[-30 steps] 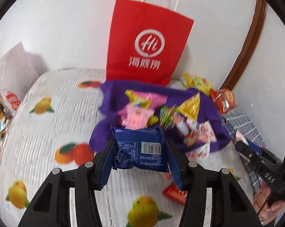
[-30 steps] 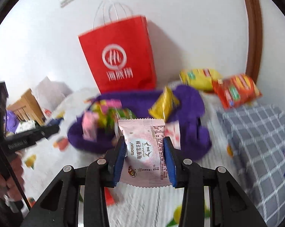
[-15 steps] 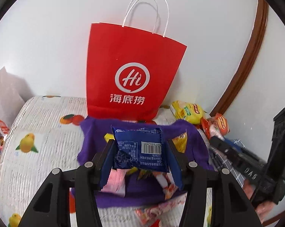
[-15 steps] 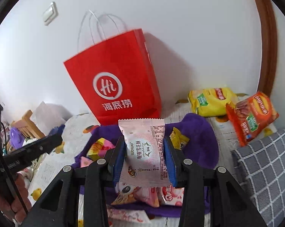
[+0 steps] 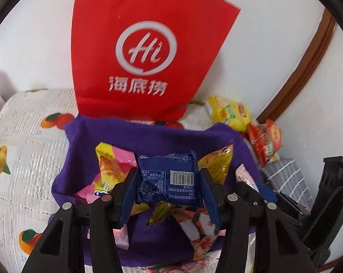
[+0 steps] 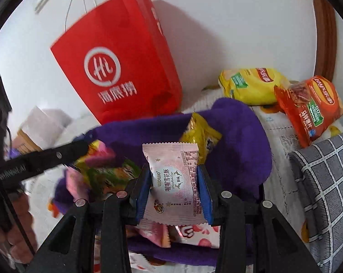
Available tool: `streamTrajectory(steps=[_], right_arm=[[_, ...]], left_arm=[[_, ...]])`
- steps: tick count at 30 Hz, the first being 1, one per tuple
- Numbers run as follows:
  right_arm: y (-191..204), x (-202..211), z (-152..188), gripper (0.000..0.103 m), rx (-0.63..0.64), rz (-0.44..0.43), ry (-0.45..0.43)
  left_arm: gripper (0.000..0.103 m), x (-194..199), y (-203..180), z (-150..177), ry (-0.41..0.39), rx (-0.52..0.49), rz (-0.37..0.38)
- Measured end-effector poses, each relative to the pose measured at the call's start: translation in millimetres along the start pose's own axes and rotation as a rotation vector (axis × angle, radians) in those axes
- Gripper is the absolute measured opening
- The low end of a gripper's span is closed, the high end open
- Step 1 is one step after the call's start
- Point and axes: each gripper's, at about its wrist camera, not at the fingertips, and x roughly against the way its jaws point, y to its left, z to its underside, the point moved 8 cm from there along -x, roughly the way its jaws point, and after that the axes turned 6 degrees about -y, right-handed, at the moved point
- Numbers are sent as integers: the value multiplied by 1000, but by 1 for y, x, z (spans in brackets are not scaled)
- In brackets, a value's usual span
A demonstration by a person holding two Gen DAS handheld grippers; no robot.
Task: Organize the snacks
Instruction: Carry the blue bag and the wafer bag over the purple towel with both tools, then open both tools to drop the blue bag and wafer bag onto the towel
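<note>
My left gripper (image 5: 169, 183) is shut on a blue snack packet (image 5: 169, 179) and holds it above a purple cloth (image 5: 135, 134) that carries several small snack packets. My right gripper (image 6: 174, 180) is shut on a pink snack packet (image 6: 174, 182) over the same purple cloth (image 6: 239, 150). A red paper bag (image 5: 144, 45) with white handles stands upright against the wall just behind the cloth; it also shows in the right wrist view (image 6: 121, 68). The right gripper shows at the right of the left wrist view (image 5: 257, 186), and the left gripper at the left of the right wrist view (image 6: 46, 157).
A yellow chip bag (image 6: 251, 84) and an orange chip bag (image 6: 308, 109) lie at the back right by the wall. A grey checked cushion (image 6: 326, 177) is on the right. The table has a fruit-print cover (image 5: 19, 150). A brown frame (image 5: 308, 56) runs up the wall.
Both grippers have moved forward toward the red bag with their packets still held. The bag now looks larger and closer, and the two grippers are nearer each other.
</note>
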Motion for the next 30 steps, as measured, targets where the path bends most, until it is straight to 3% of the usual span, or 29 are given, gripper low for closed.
streamTrajectory(steps=[8, 11, 13, 18, 22, 30], right_arm=[[3, -18, 15, 45, 38, 11, 43], [3, -14, 14, 56, 33, -15, 24], [3, -9, 11, 71, 19, -33, 18], [1, 1, 5, 72, -13, -72, -13], [3, 7, 2, 72, -24, -92, -30], [9, 22, -2, 71, -2, -101, -73]], left_arm=[[52, -7, 2, 6, 42, 16, 16], [53, -9, 1, 7, 55, 19, 22], [55, -9, 2, 8, 63, 24, 21], [56, -10, 1, 8, 77, 37, 55], [67, -6, -4, 7, 89, 52, 101], [67, 24, -18, 6, 53, -17, 79]])
